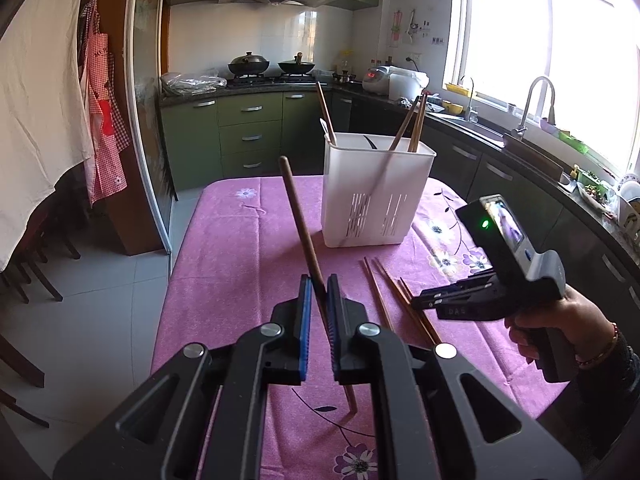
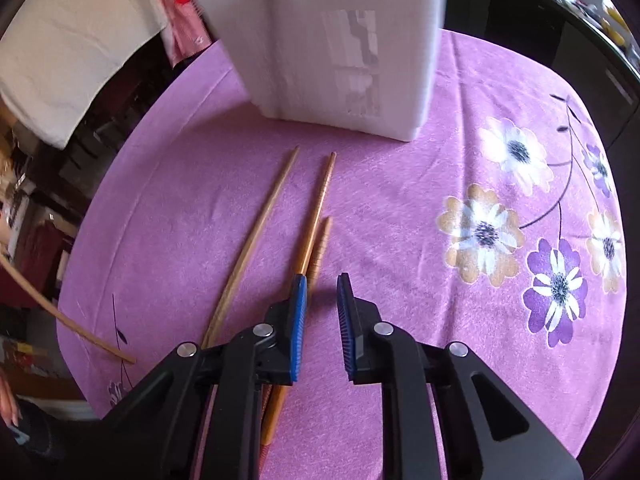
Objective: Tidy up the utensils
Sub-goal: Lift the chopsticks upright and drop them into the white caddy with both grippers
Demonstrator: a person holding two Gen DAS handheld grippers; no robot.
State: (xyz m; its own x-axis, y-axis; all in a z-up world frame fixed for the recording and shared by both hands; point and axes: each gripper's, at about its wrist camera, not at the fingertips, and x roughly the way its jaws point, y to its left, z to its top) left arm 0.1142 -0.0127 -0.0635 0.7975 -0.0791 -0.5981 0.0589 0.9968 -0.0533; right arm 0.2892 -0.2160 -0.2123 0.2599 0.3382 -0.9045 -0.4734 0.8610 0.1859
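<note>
My left gripper [image 1: 319,292] is shut on a brown chopstick [image 1: 298,216], which leans up and to the left above the purple floral tablecloth [image 1: 240,248]. Behind it stands a white utensil holder [image 1: 372,200] with chopsticks and a white spoon in it. In the right wrist view, three loose chopsticks [image 2: 256,236] lie on the cloth in front of the holder [image 2: 340,48]. My right gripper [image 2: 322,292] hangs just right of them, pointing steeply down. Its jaws stand a little apart with only cloth between them. The left-held chopstick [image 2: 68,322] shows at the far left.
A hand [image 1: 560,320] holds the right gripper at the table's right side. Dark green kitchen cabinets and a sink [image 1: 536,96] run along the right and back. Chairs under a white cloth [image 1: 36,120] stand at the left.
</note>
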